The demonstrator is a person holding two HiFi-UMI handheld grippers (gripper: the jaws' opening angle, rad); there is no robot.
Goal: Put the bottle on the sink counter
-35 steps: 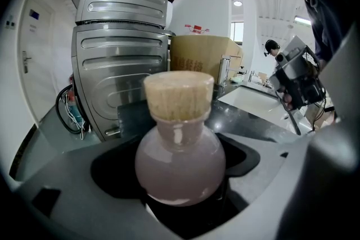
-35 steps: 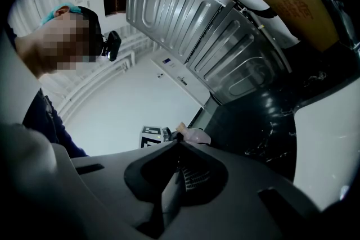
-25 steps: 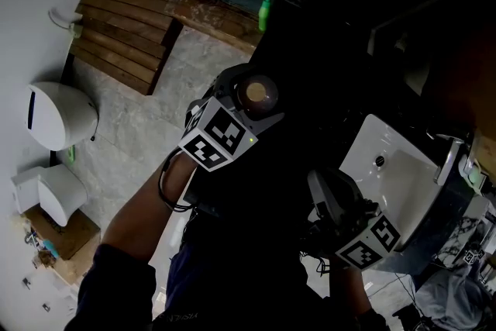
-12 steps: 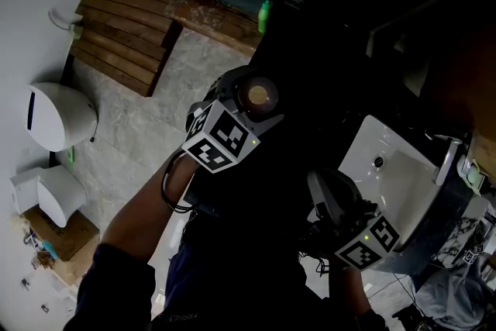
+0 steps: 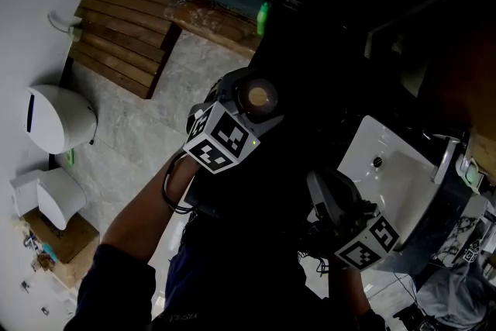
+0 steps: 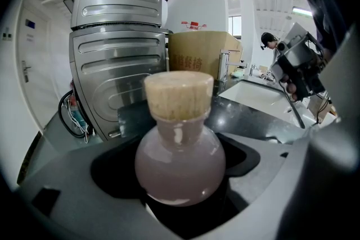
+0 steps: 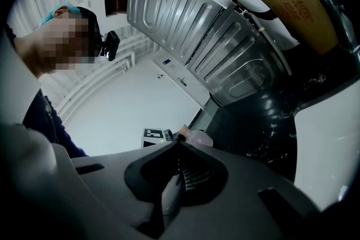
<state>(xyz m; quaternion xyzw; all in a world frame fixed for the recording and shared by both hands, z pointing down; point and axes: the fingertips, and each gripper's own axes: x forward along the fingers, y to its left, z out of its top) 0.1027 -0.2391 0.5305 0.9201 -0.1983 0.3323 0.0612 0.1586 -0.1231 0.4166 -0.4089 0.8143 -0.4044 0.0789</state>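
Note:
A round, pinkish glass bottle (image 6: 179, 154) with a cork stopper sits upright between the jaws of my left gripper (image 6: 180, 191), which is shut on its belly. From the head view I look down on its cork (image 5: 257, 95), with the left gripper (image 5: 246, 103) held at chest height over the floor, left of the white sink basin (image 5: 395, 186). The dark sink counter (image 6: 242, 115) lies ahead of the bottle. My right gripper (image 7: 179, 146) is shut with nothing in it and hangs low beside the basin (image 5: 318, 190).
A ribbed steel appliance (image 6: 118, 59) and a cardboard box (image 6: 202, 53) stand at the counter's back, near the faucet (image 6: 223, 67). On the floor are a wooden slat platform (image 5: 124, 31), a green bottle (image 5: 263, 17) and a white toilet (image 5: 58, 116).
The left gripper with the bottle has edged slightly to the right. The right gripper has hardly moved.

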